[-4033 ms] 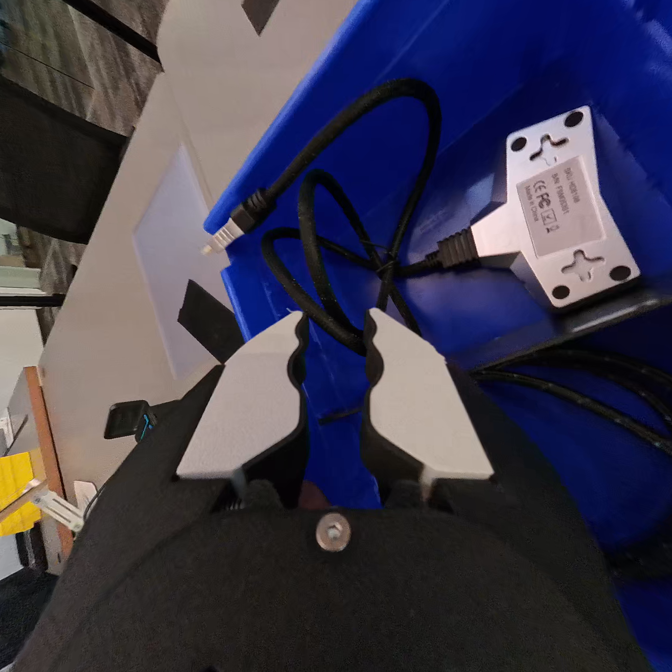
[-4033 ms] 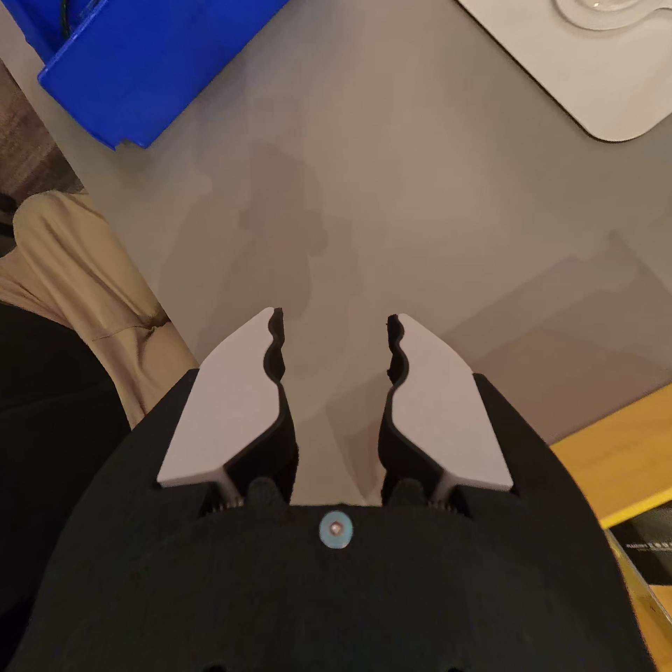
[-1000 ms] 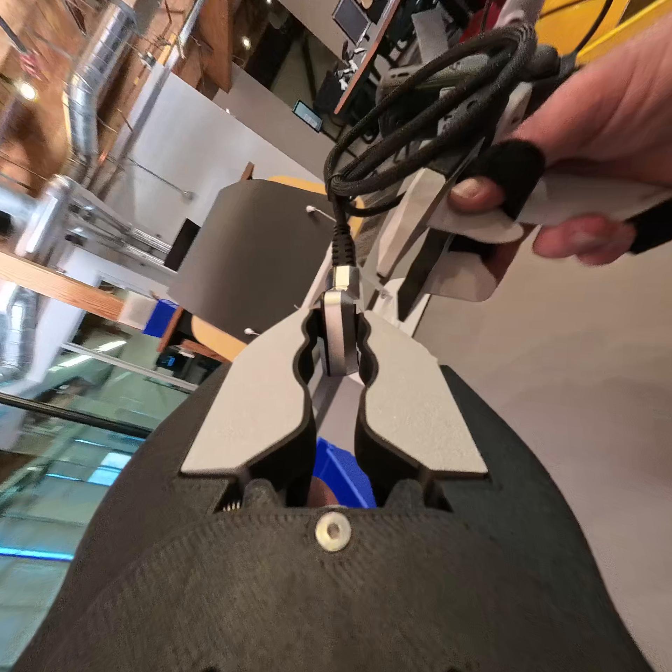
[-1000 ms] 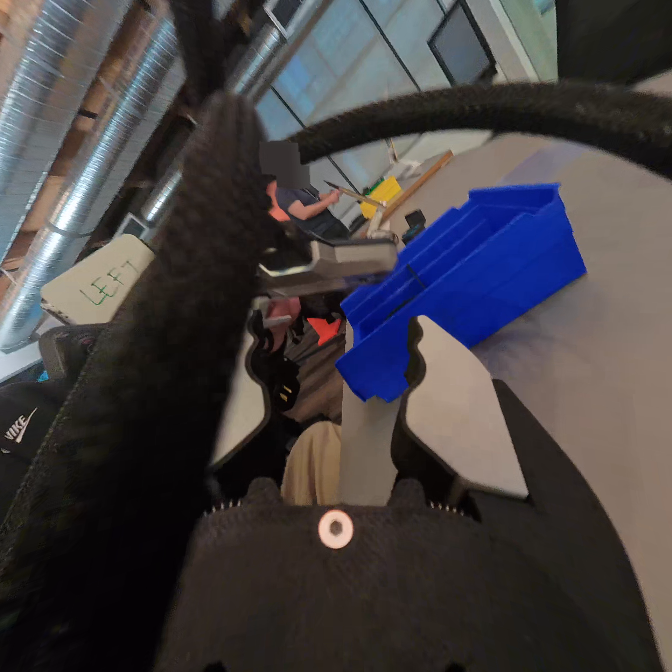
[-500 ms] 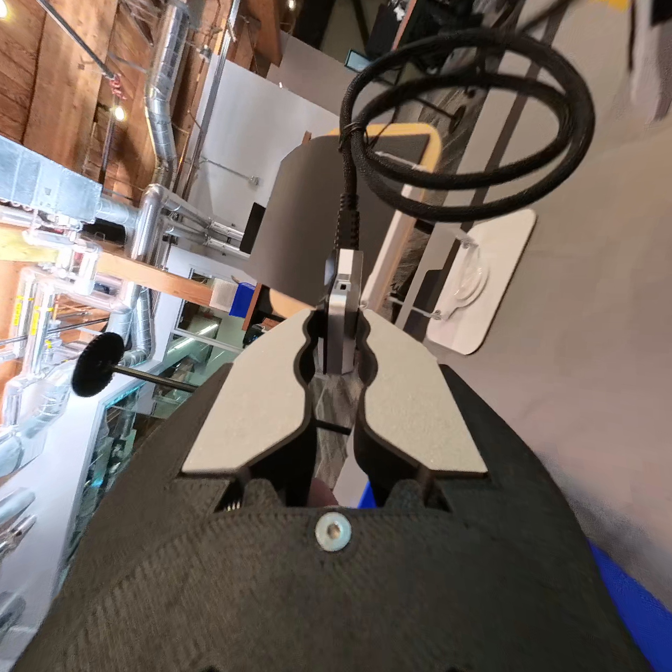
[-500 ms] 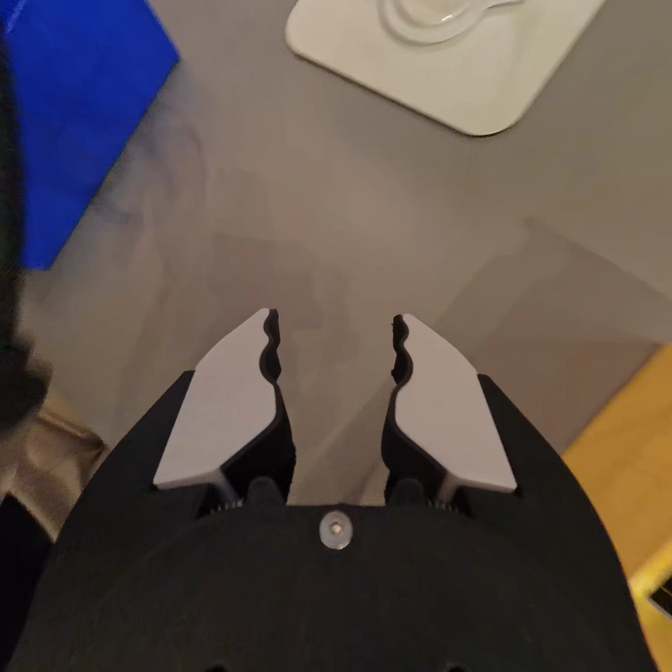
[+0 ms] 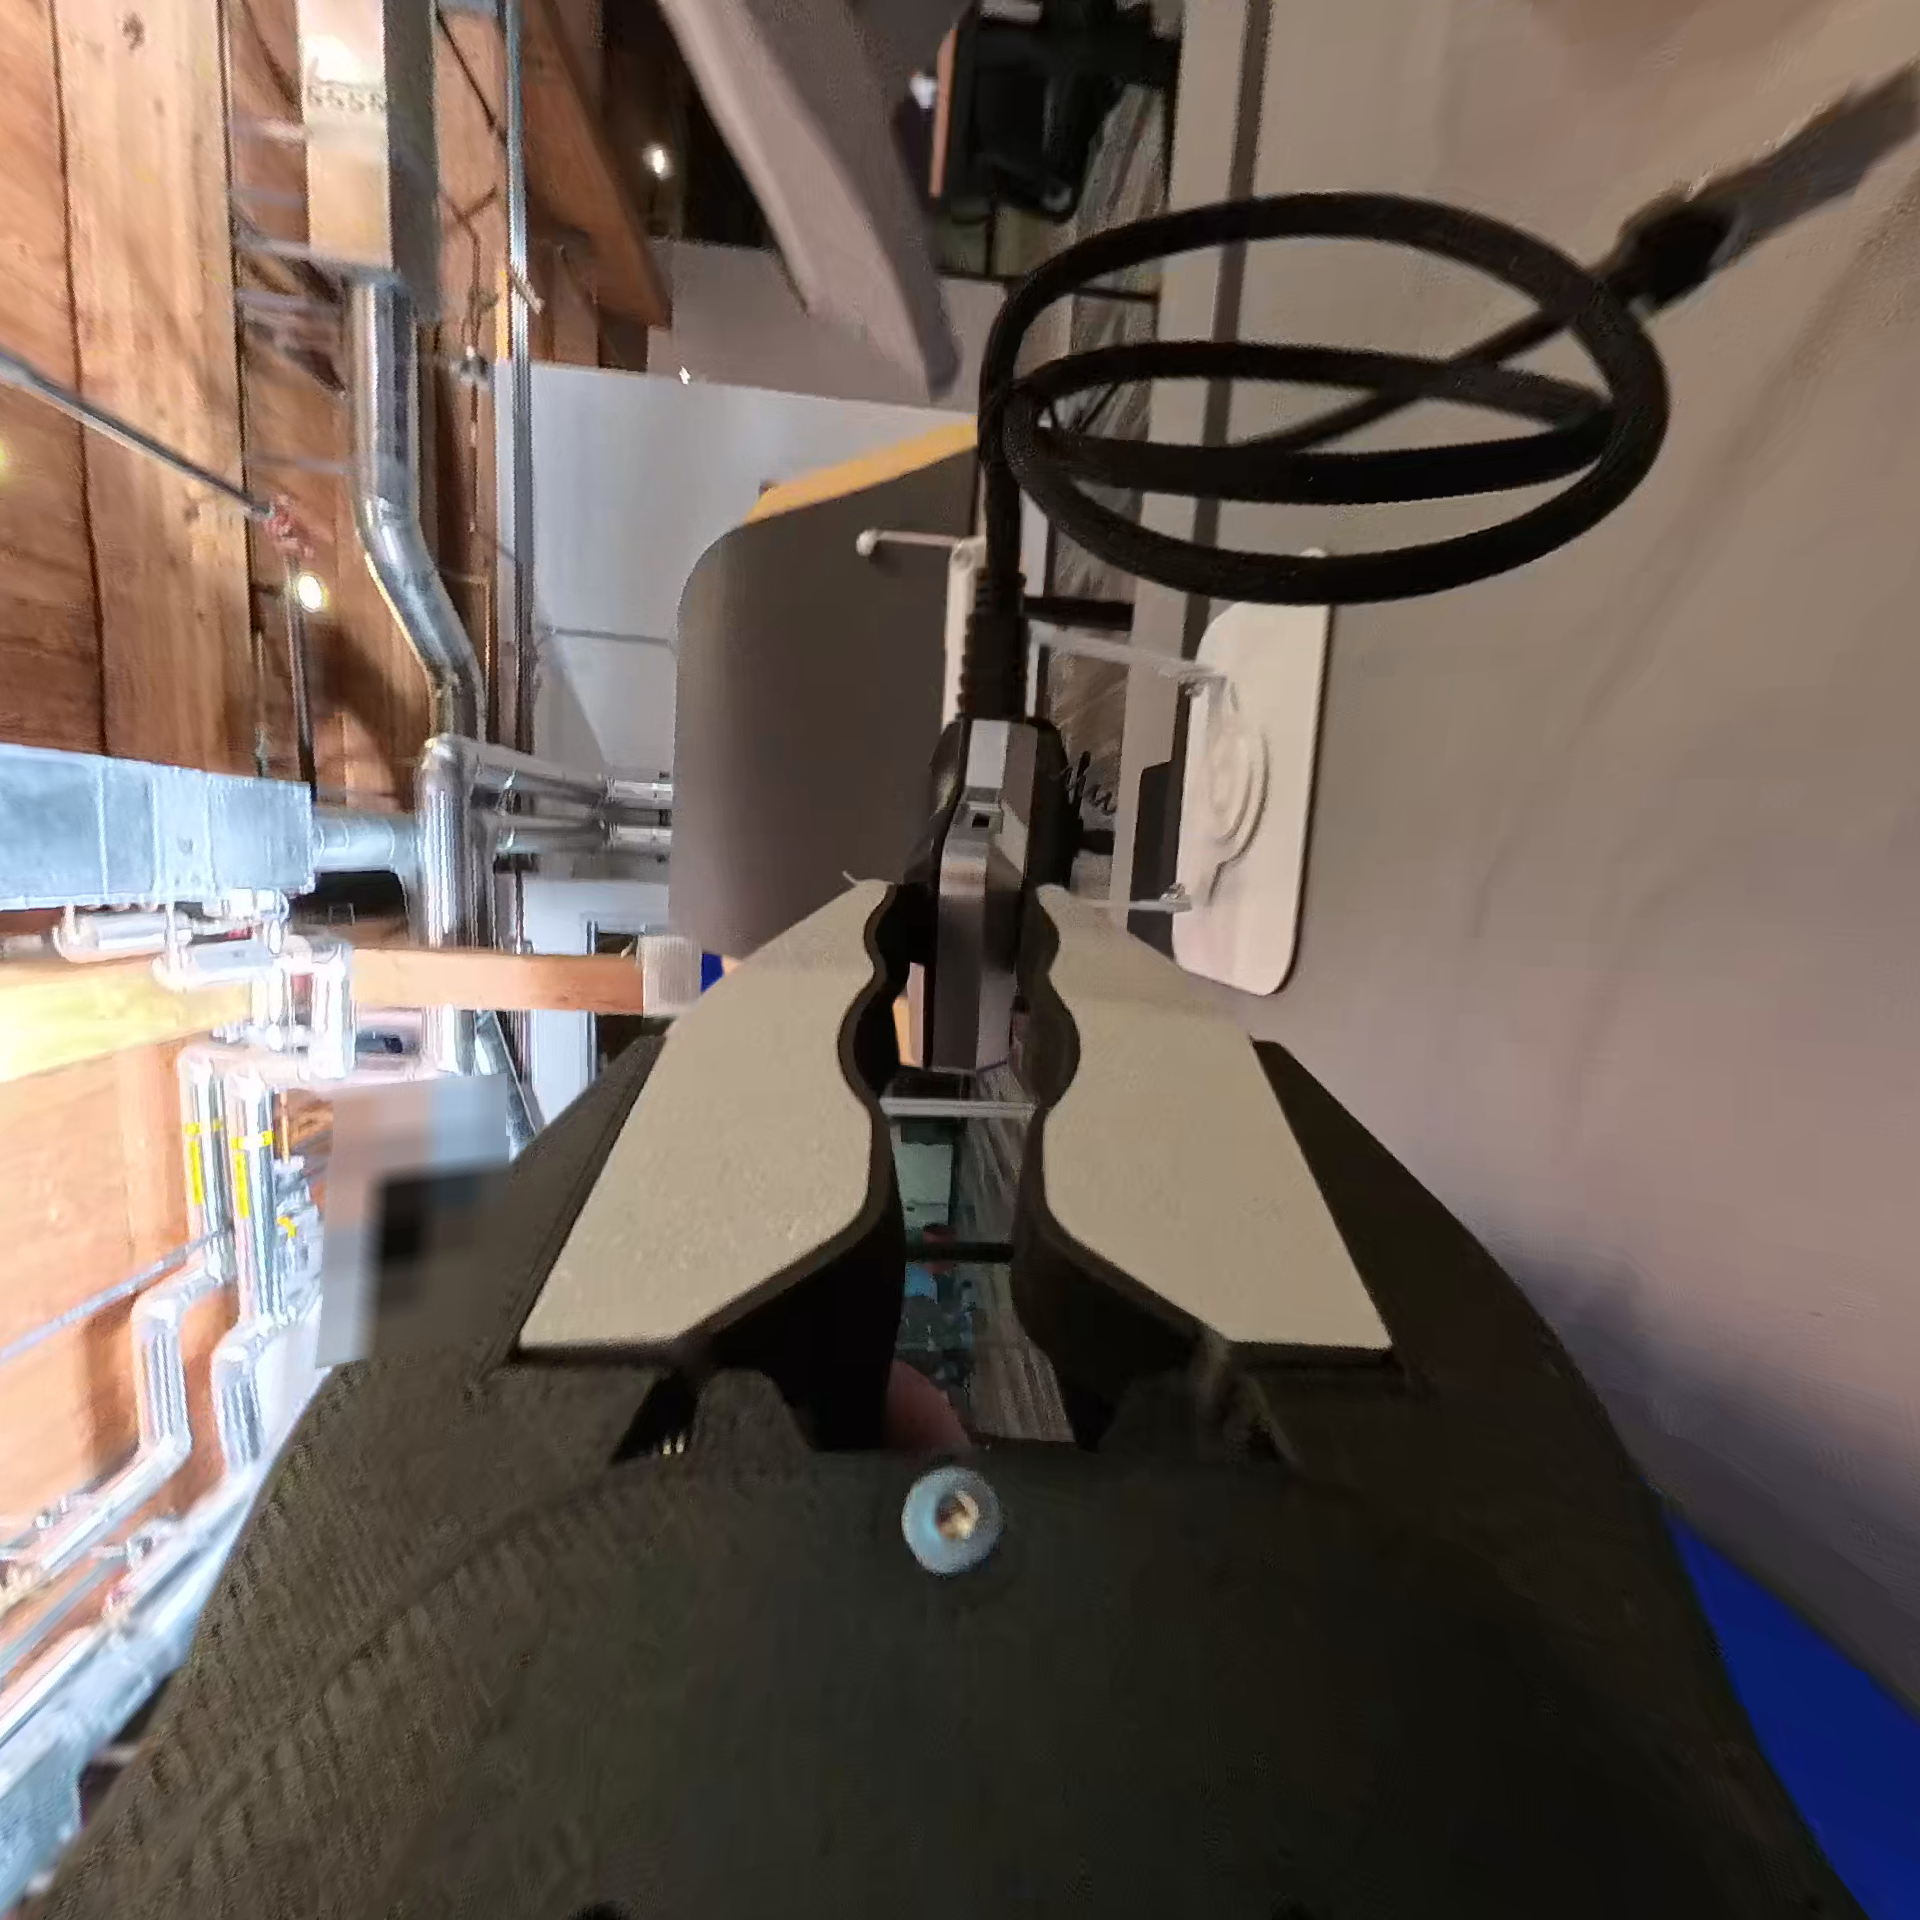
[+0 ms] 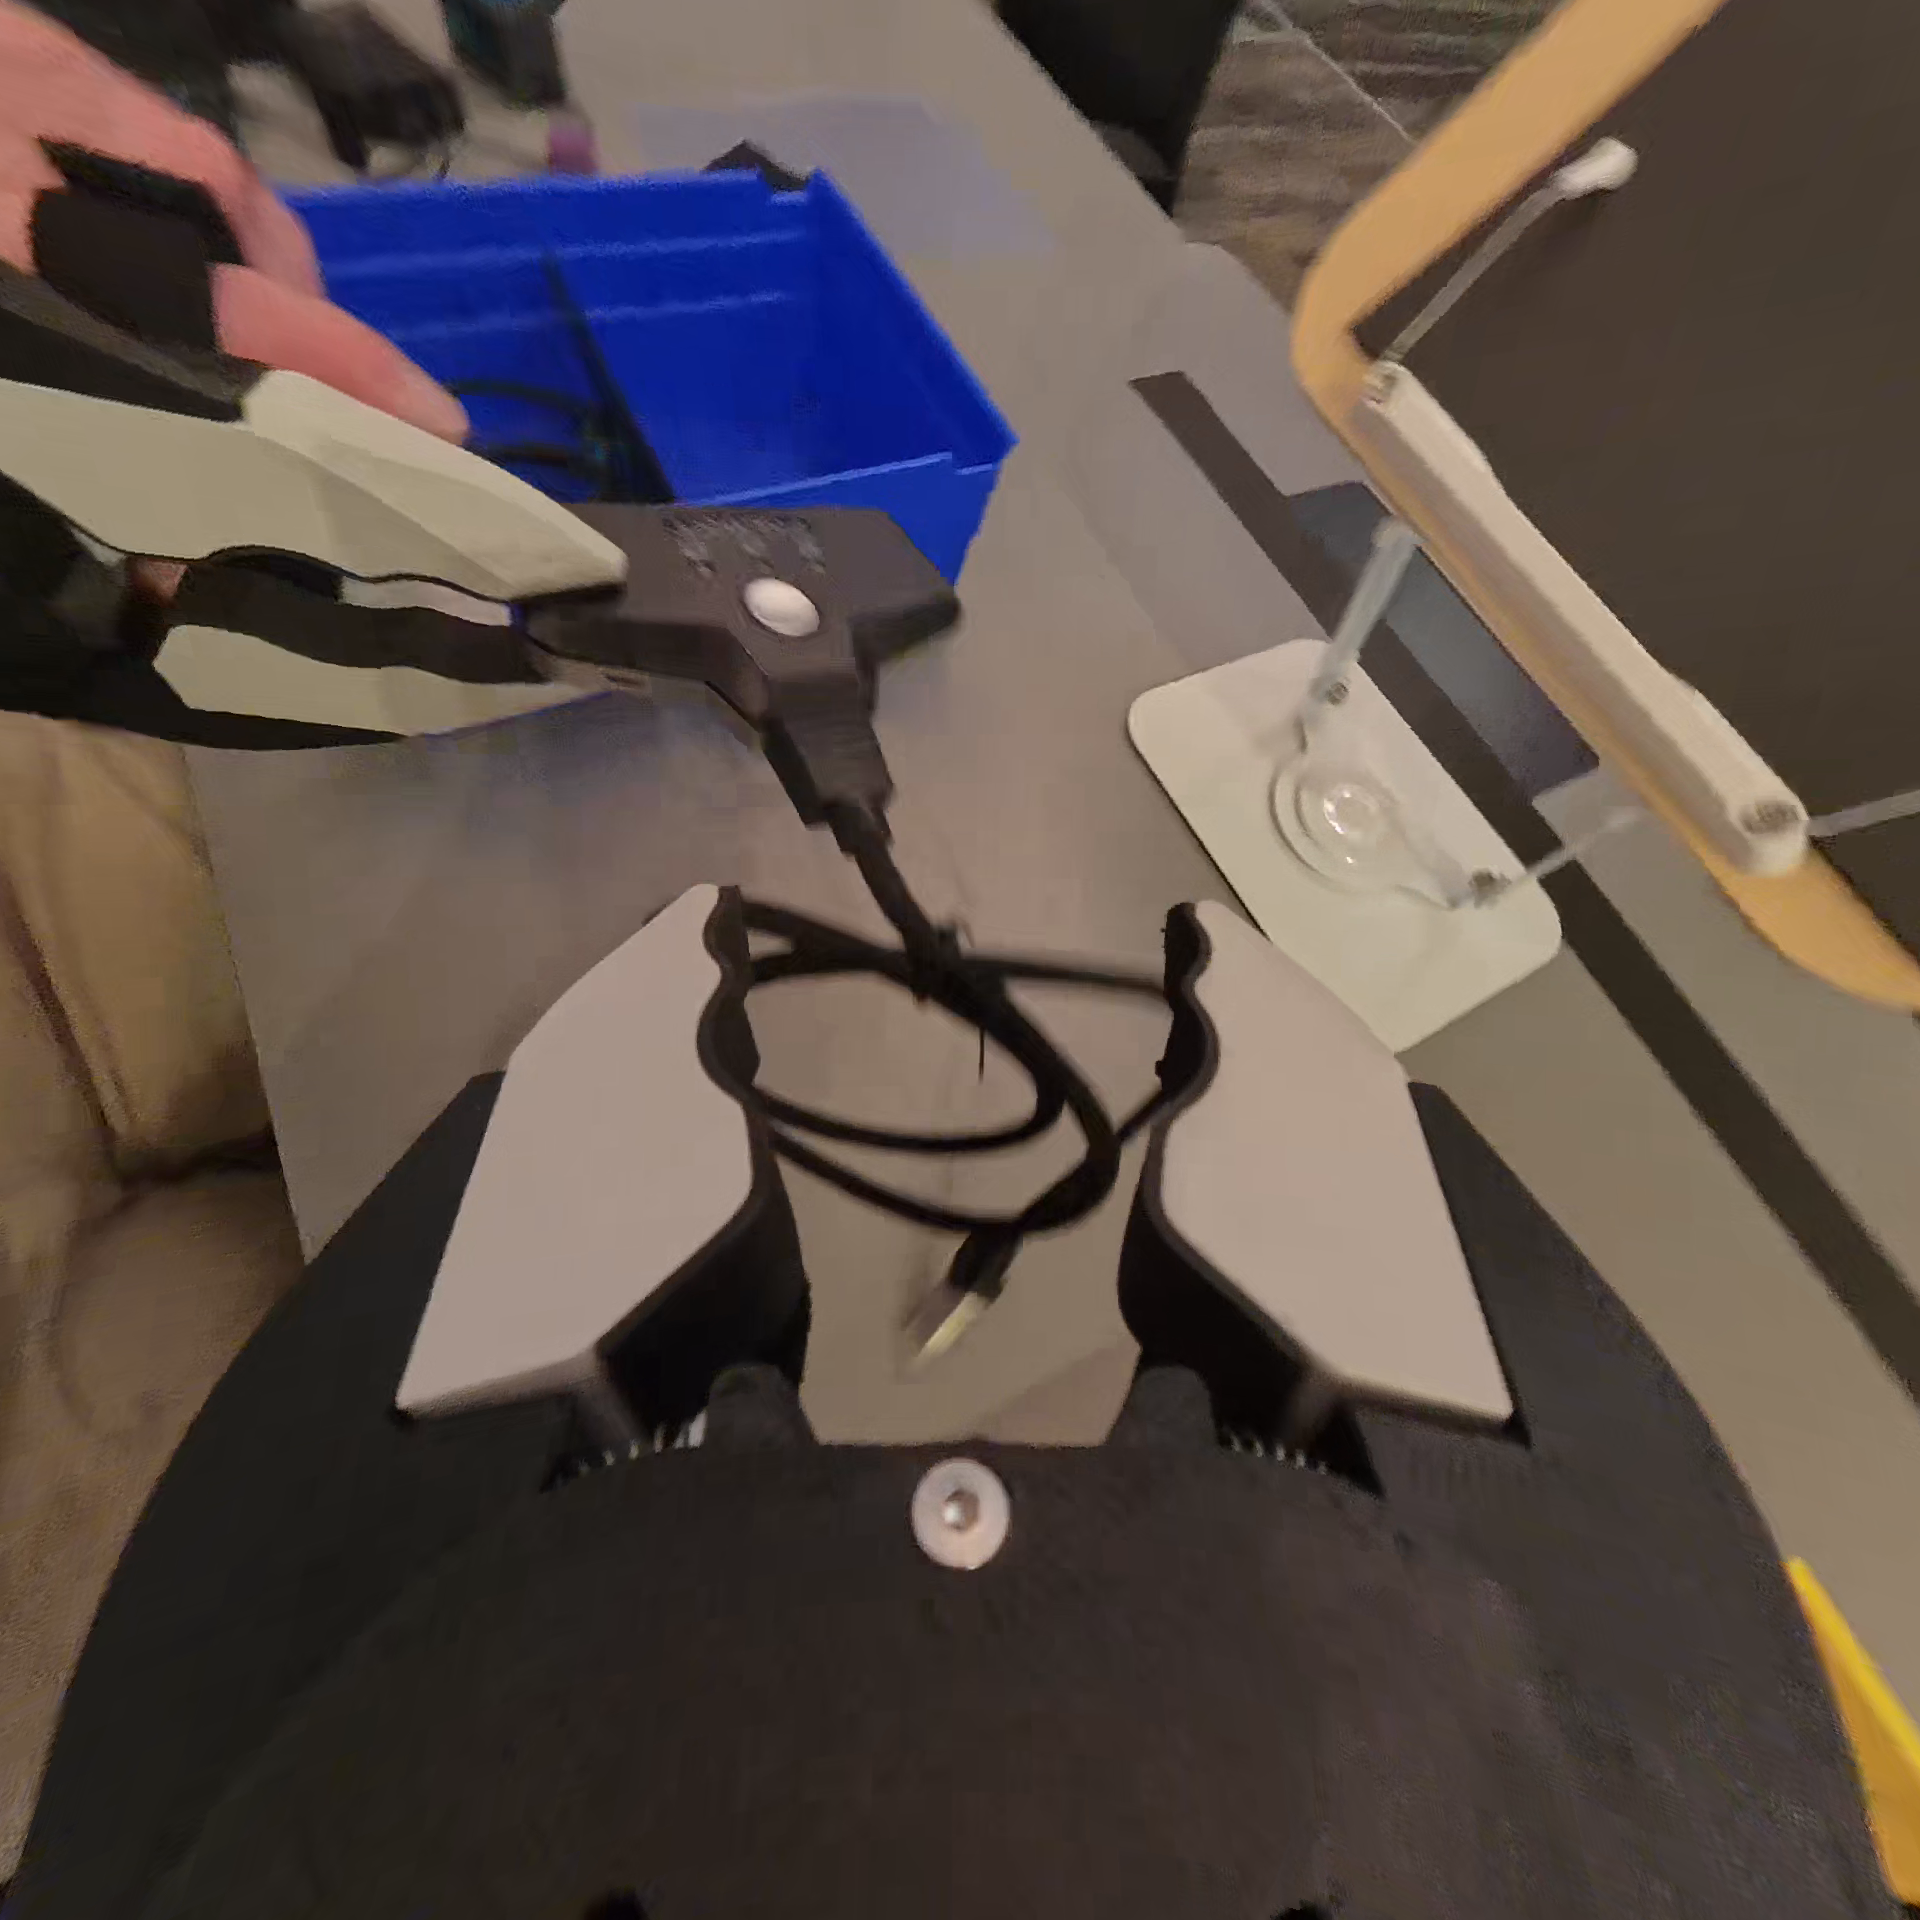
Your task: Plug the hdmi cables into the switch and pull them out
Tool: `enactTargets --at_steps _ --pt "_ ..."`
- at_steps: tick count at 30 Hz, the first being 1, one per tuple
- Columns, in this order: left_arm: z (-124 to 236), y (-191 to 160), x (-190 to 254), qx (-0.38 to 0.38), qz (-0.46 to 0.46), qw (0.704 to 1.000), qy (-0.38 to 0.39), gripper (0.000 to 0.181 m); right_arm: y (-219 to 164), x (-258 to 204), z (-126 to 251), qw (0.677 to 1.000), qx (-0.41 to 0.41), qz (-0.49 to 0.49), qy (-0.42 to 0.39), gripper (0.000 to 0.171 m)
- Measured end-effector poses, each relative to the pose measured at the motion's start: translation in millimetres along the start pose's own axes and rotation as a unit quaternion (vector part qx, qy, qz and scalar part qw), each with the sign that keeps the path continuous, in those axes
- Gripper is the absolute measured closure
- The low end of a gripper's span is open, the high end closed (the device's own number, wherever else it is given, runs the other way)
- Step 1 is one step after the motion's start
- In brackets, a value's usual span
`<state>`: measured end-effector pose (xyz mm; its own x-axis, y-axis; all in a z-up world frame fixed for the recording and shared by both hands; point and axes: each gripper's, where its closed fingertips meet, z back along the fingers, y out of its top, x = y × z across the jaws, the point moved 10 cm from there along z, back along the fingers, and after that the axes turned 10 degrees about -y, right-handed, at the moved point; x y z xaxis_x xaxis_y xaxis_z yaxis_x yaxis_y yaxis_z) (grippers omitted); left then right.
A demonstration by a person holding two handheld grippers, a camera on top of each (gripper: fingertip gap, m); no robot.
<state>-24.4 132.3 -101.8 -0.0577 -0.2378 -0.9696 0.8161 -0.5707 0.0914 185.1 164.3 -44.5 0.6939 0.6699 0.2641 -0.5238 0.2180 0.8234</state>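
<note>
My left gripper [image 7: 966, 914] is shut on the black HDMI switch [image 7: 982, 935], which shows edge-on between its fingers. The switch's own black cable [image 7: 1330, 416] hangs from it in a tied coil. In the right wrist view the left gripper [image 8: 561, 613] comes in from the left and holds the T-shaped switch [image 8: 769, 613], with its white button up, above the grey table [image 8: 416, 883]. The coil [image 8: 935, 1049] and its loose plug [image 8: 956, 1309] dangle between the fingers of my open, empty right gripper [image 8: 956, 935], without touching them.
A blue bin [image 8: 727, 343] with dark cables inside stands behind the switch. A white base plate [image 8: 1340, 831] with a clear stand carries a dark board with a wooden edge [image 8: 1662, 416] at the right. A hand [image 8: 156, 208] holds the left gripper. A yellow object [image 8: 1870, 1745] shows at the lower right.
My right gripper has drawn back from the cable coil, opened wider and now faces the switch. My left gripper has rolled, still shut on the switch.
</note>
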Motion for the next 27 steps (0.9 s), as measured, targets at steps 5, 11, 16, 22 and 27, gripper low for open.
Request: enactTargets --at_steps 5,11,16,22,27 --pt "2.0 23.9 16.8 0.027 -0.034 0.999 -0.009 0.162 -11.4 -31.2 -33.5 0.992 -0.089 0.067 0.058 0.099" --pt "0.6 32.0 31.5 0.026 -0.064 0.997 -0.019 0.162 -22.5 -39.6 -47.4 0.986 -0.097 0.044 0.129 0.134" --pt "0.3 32.8 33.1 0.029 -0.073 0.997 -0.019 0.161 -28.7 -36.9 -48.0 0.986 -0.07 0.06 0.14 0.137" --pt "12.5 15.5 -4.7 0.043 0.015 0.997 -0.07 0.151 -35.1 -25.5 -43.7 0.989 -0.034 0.04 0.14 0.138" --pt "32.5 -32.2 -46.2 0.007 0.076 0.983 -0.166 0.151 -42.0 -19.4 -44.3 0.991 -0.039 0.03 0.121 0.138"
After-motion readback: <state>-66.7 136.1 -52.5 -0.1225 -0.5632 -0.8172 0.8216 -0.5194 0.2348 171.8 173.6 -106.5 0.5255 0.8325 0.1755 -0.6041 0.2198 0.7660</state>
